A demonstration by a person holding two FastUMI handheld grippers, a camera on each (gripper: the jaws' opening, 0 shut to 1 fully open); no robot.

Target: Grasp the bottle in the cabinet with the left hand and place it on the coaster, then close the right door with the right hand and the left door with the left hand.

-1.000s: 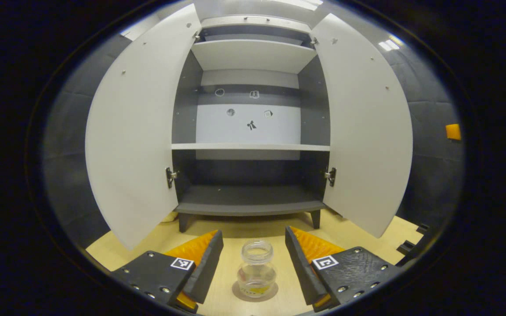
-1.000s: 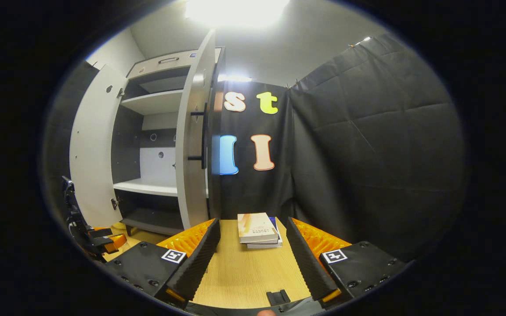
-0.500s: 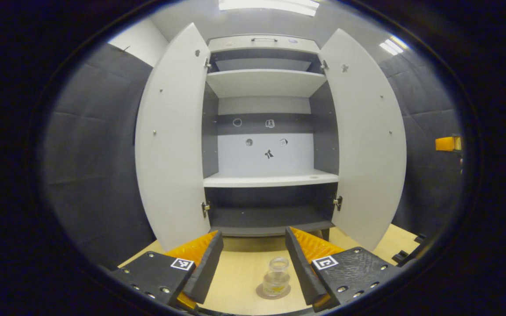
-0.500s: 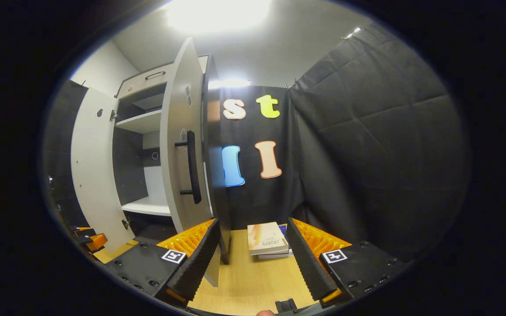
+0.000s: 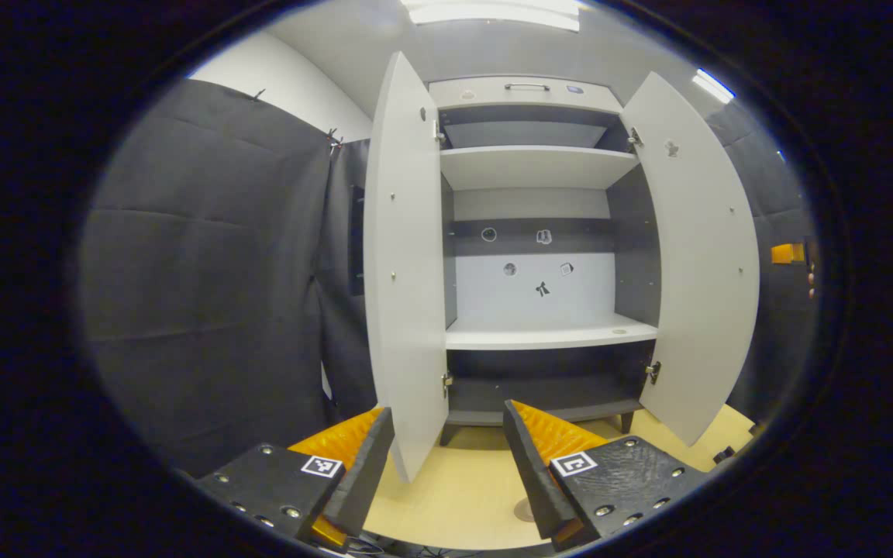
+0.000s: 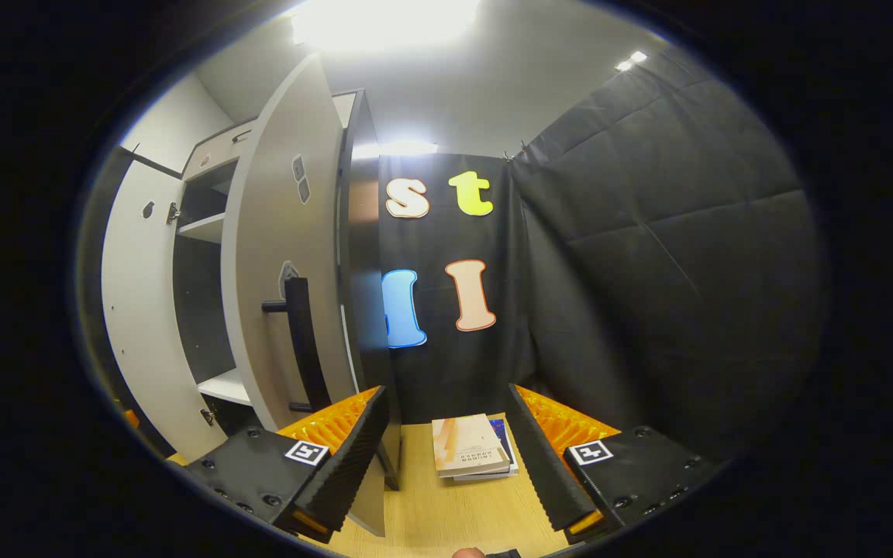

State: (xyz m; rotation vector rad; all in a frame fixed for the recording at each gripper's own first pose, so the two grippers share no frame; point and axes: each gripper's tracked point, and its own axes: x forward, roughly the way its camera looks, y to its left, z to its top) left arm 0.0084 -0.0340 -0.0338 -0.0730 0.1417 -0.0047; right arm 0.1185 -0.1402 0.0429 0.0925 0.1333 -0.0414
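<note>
**Operator:** Left gripper view first: my left gripper [image 5: 446, 457] has its jaws spread wide with nothing between them, only bare tabletop [image 5: 454, 496]. The cabinet [image 5: 539, 256] fills the centre and right of the frame, both doors swung out. The left door [image 5: 404, 271] stands edge-on just above my left finger; the right door [image 5: 698, 263] angles out toward the right edge.

**Observer:** What's in the cabinet?

**Operator:** I see three levels: a top shelf [image 5: 536, 167], a white middle shelf [image 5: 551, 335] and a dark bottom compartment [image 5: 543, 391]. I see nothing standing on any of them, only small stickers on the back panel [image 5: 539, 279].

**Observer:** And the bottle?

**Operator:** I can't make it out. A sliver of the round coaster [image 5: 525, 509] peeks out at the bottom of the frame, touching the inner edge of my right finger; that finger covers the rest.

**Observer:** The other hand?

**Operator:** In the right gripper view, my right gripper [image 6: 446, 457] is also open and empty. The right door [image 6: 280, 263] rises in the left half, its dark handle [image 6: 301, 341] facing me just above my left finger. A stack of books [image 6: 471, 456] lies on the table between the fingers, farther off.
</note>
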